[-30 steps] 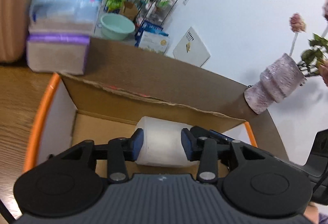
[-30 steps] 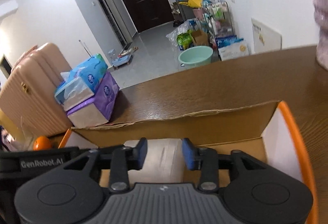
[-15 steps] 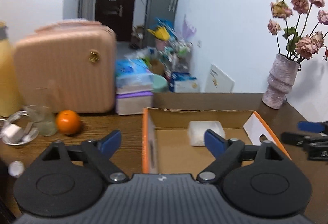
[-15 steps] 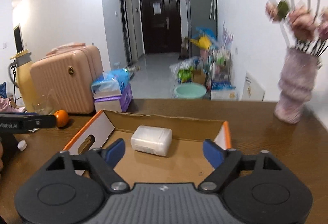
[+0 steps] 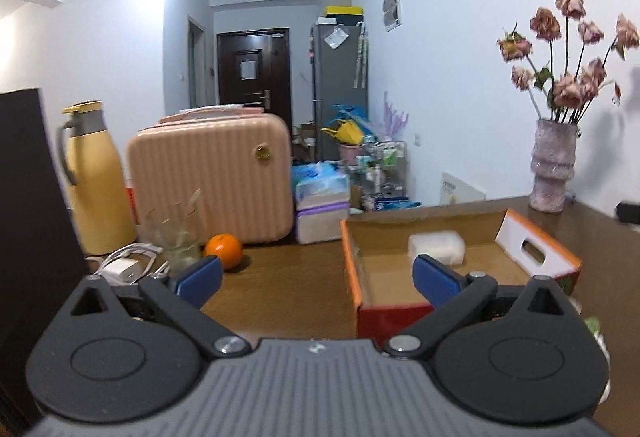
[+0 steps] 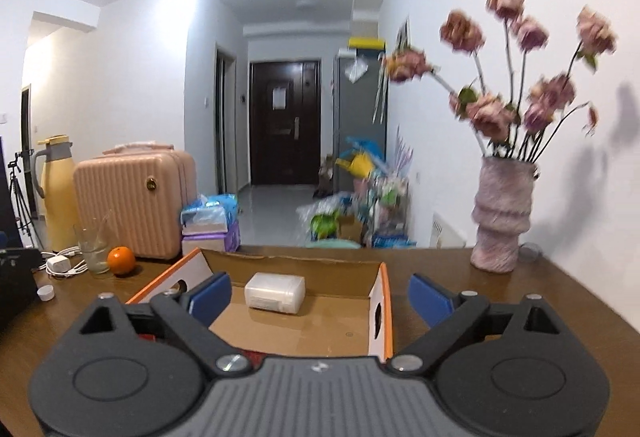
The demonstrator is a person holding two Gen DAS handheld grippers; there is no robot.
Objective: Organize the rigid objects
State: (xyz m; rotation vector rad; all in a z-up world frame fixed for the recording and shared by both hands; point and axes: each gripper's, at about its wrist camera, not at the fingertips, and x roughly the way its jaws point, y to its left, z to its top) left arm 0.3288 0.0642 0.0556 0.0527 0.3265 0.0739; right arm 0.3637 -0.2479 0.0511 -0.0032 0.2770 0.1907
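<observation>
A translucent white plastic case (image 5: 437, 246) (image 6: 275, 292) lies flat at the far end of an open cardboard box with orange edges (image 5: 352, 269) (image 6: 385, 301) on the brown table. My left gripper (image 5: 316, 279) hangs in front of the box's near left corner, its blue-padded jaws still opening wide with nothing between them. My right gripper (image 6: 320, 297) sits back from the box's near side, jaws also opening, and the case lies well beyond its pads, untouched.
An orange (image 5: 225, 256), a drinking glass (image 5: 176, 237), a white charger with cable (image 5: 120, 269), a yellow jug (image 5: 96, 177), a pink suitcase (image 5: 212, 173) and stacked tissue packs (image 5: 320, 205) stand left of the box. A vase of dried roses (image 6: 502, 217) stands at the right.
Both grippers let go of the white case inside the box, opened wide and drew back and up, so the whole box and the table around it came into view.
</observation>
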